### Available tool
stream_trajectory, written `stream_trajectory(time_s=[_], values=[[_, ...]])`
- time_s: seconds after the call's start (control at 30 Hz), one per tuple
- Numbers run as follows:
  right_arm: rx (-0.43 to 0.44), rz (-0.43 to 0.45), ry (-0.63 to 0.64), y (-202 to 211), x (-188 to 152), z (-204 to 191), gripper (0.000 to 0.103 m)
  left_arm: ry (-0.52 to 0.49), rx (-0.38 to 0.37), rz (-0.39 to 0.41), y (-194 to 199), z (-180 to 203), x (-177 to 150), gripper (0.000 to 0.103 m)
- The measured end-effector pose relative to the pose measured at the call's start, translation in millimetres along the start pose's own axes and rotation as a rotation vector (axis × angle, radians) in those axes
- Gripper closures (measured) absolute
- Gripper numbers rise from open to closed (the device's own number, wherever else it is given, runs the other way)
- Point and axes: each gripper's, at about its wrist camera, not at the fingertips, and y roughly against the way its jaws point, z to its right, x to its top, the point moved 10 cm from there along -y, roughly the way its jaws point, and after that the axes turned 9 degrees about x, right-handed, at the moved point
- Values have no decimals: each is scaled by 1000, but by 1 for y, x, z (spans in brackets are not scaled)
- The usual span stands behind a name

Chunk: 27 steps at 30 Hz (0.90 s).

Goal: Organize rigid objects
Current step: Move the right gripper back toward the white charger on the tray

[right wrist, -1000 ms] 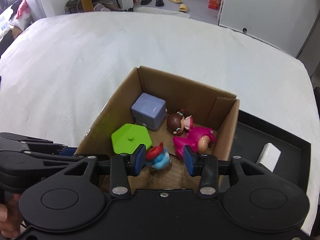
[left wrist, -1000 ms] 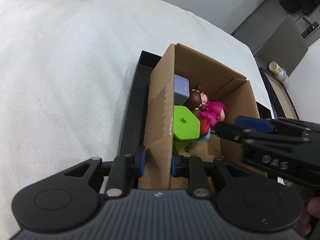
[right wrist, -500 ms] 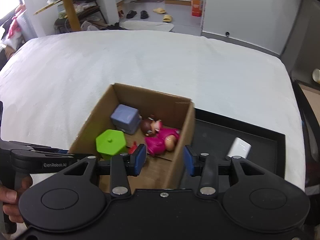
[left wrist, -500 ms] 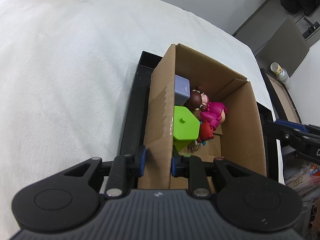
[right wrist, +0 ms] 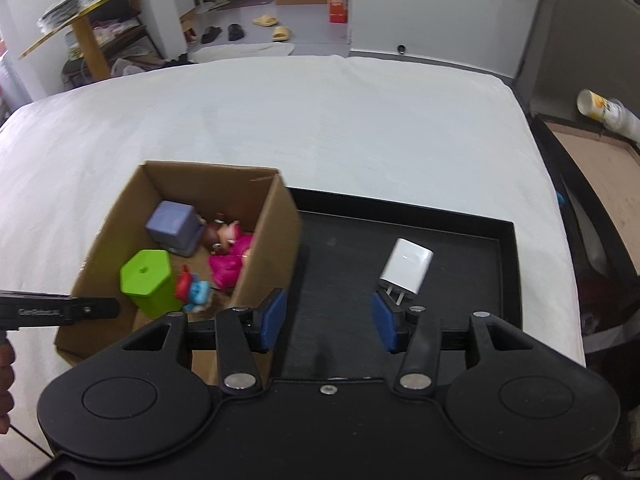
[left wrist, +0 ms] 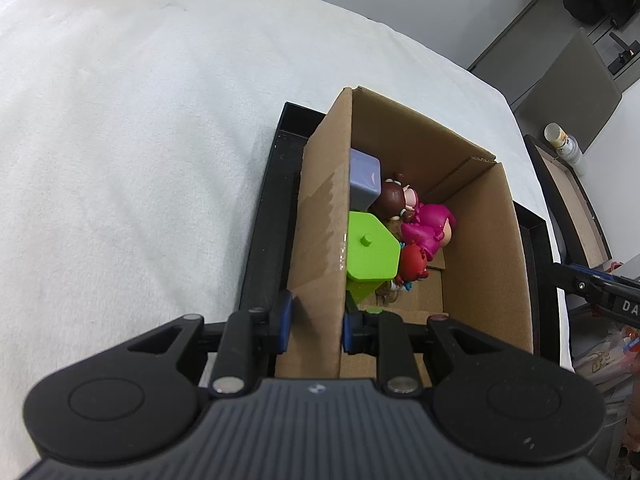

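Left hand-held gripper (left wrist: 314, 322): clamped on cardboard box (left wrist: 324, 240) wall.
Right hand-held gripper (right wrist: 328, 322): spread wide, empty, over black tray (right wrist: 460, 224).
White charger (right wrist: 406, 266): lying on tray, beside box.

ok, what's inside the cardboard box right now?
The cardboard box holds a lavender cube, a green hexagonal block, a doll in pink and a small red-and-blue figure. The near wall hides the floor just behind it.
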Motion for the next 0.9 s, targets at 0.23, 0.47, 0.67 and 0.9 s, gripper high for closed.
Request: stream_trajectory(time_s=[0.23, 0.47, 0.67, 0.9], values=[[-29, 4, -52, -12, -8, 29, 56, 2, 4, -3, -1, 0, 0, 81], [-49, -7, -114, -30, -18, 52, 61, 5, 6, -9, -2, -1, 0, 81], [-52, -9, -163, -44, -24, 62, 62, -1, 10, -11, -3, 0, 0, 82], [-57, 3, -167, -58, -26, 62, 62, -2, 13, -12, -4, 1, 0, 82]])
